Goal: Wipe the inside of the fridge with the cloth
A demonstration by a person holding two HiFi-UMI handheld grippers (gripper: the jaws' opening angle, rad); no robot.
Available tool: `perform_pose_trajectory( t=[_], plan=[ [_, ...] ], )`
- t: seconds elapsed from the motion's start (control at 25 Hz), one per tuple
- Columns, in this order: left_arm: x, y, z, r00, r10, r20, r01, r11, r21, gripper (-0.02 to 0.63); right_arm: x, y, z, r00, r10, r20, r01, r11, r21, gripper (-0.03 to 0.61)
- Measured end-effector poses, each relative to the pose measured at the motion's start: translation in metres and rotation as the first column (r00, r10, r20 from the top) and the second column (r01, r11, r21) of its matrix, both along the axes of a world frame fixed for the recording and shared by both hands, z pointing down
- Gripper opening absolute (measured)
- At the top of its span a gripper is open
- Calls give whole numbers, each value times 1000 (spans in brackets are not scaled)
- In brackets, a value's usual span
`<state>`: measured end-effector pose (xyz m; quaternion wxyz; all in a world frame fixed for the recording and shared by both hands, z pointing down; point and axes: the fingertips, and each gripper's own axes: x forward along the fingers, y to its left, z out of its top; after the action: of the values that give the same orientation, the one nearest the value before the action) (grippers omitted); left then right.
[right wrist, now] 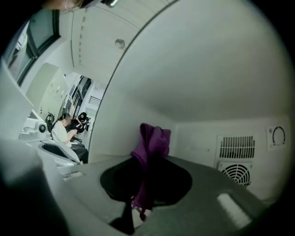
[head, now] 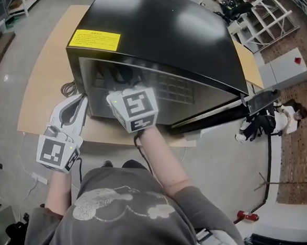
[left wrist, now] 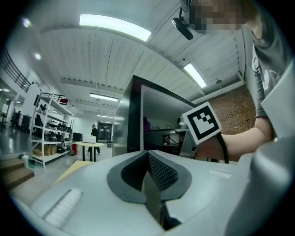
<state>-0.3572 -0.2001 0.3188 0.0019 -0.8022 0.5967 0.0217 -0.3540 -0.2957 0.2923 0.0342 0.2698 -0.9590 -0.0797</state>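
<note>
- Head view: a black fridge (head: 159,36) stands on a wooden surface (head: 44,75) with its door (head: 260,100) swung open to the right. The right gripper (head: 134,99) reaches into the opening, so only its marker cube and the forearm behind it show. The left gripper (head: 73,108) hangs outside, low by the fridge's front left corner, just beside the cabinet.
- Left gripper view: the left gripper (left wrist: 150,173) has its jaws closed together with nothing between them. Past them we see the fridge (left wrist: 133,115) edge-on, and the right gripper's cube (left wrist: 203,122) at the opening.
- Right gripper view: the right gripper (right wrist: 143,184) is inside the white cabinet, jaws clenched on the purple cloth (right wrist: 150,147). The cloth stands bunched above the jaws. Behind it are the back wall with a vent (right wrist: 236,147) and a fan (right wrist: 238,174).
- We cannot tell whether the cloth touches any wall. It looks held in the air, near the rear corner.
- Progress, as we judge it: the cloth is gripped and brought inside, so the set-up is done. The walls show no streaks or damp marks, so we cannot say how much has been wiped. Pressing the cloth to the walls, floor and ceiling seems largely left to do.
</note>
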Motion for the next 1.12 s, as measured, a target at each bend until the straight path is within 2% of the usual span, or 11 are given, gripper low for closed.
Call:
perform_pose_trajectory(
  t=[0.28,0.52,0.64,0.72,0.8,0.96,1.12],
  plan=[
    [1,3,2,999,-35,11,35,999,-8,18,10,52,-4,993,-114,28,114,994,0,38],
    [-6,7,6,993,-114,5,114,993,-31,18,14,79,-4,981,-174,87,181,980,-80,38],
    [-1,6,5,991,-130,8,131,991,-43,17,18,51,8,994,-93,58,101,985,-140,38],
    [6,4,1,991,-130,11,130,991,-39,17,19,24,21,999,-31,-9,29,979,-200,38],
    [14,3,-3,992,-123,16,124,992,-31,17,17,7,32,995,-8,-95,-15,971,-238,38],
    [30,-1,-6,995,-99,25,99,995,-29,18,24,-3,36,980,8,-201,-56,971,-233,40],
    [39,-8,-4,996,-79,29,80,996,-34,17,49,-7,38,977,52,-208,-101,968,-232,40]
  ],
)
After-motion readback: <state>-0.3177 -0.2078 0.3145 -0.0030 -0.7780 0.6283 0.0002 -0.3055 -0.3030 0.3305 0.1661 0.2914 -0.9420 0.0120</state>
